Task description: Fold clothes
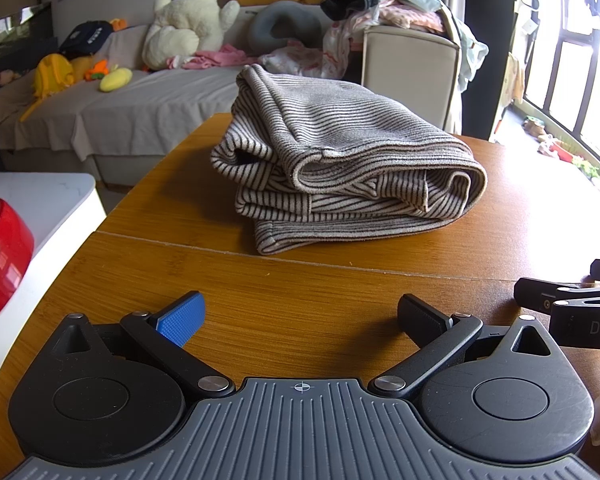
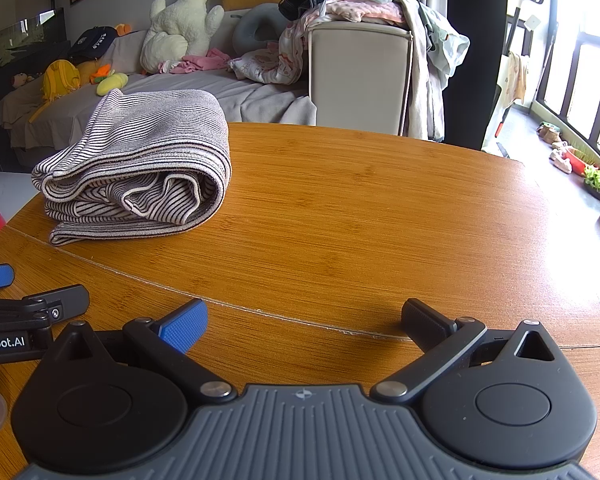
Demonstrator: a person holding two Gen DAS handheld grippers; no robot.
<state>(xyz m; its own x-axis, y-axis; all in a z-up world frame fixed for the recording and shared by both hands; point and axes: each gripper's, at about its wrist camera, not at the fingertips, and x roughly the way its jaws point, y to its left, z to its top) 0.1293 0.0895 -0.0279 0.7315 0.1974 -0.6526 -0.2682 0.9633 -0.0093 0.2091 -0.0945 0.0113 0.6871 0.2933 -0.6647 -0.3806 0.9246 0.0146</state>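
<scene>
Left gripper [image 1: 300,314]: jaws spread wide, nothing between them; blue pad on one finger, black pad on the other. It sits low over the wooden table [image 1: 340,300]. Right gripper [image 2: 304,316]: jaws likewise spread wide and empty, same blue and black pads, also low over the table.

Striped garment [image 1: 340,168]: folded into a thick, layered bundle with rolled edges toward the camera, resting on the table. It lies straight ahead of the left gripper, apart from its fingertips, beyond a seam line in the tabletop. From the right gripper it lies ahead and well to the left [image 2: 136,164], not touching.

The two tools sit side by side: the right gripper's fingers show at the right edge of the left wrist view, and the left gripper's at the left edge of the right wrist view.

Beyond the table: a sofa [image 1: 140,100] with a white plush toy [image 1: 188,16], and a beige bin [image 2: 360,76] heaped with loose clothes.
</scene>
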